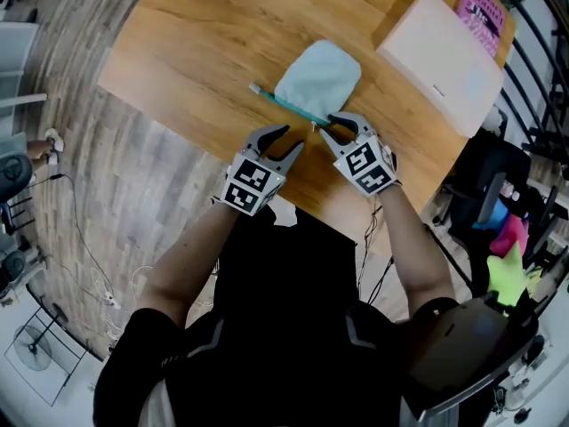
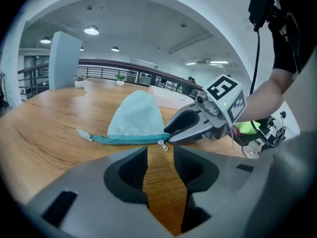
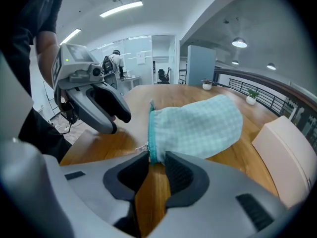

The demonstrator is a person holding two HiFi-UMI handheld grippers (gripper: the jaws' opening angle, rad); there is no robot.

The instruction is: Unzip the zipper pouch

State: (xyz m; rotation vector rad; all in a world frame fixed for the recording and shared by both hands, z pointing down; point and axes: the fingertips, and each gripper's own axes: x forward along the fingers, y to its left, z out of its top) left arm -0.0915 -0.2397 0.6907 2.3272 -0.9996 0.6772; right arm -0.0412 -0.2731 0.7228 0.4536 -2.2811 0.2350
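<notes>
My right gripper (image 3: 157,156) has its fingers narrow around the mint checked fabric pouch's (image 3: 198,125) corner. I'd pinch firmly, then bring my half-open, empty left gripper (image 2: 161,155) onto the small metal zipper pull (image 2: 162,144).

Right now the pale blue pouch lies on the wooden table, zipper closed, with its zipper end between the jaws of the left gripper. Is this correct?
One thing is wrong: the zipper pouch has its end between the jaws of the right gripper, as the right gripper view shows. The left gripper has only table between its jaws.
</notes>
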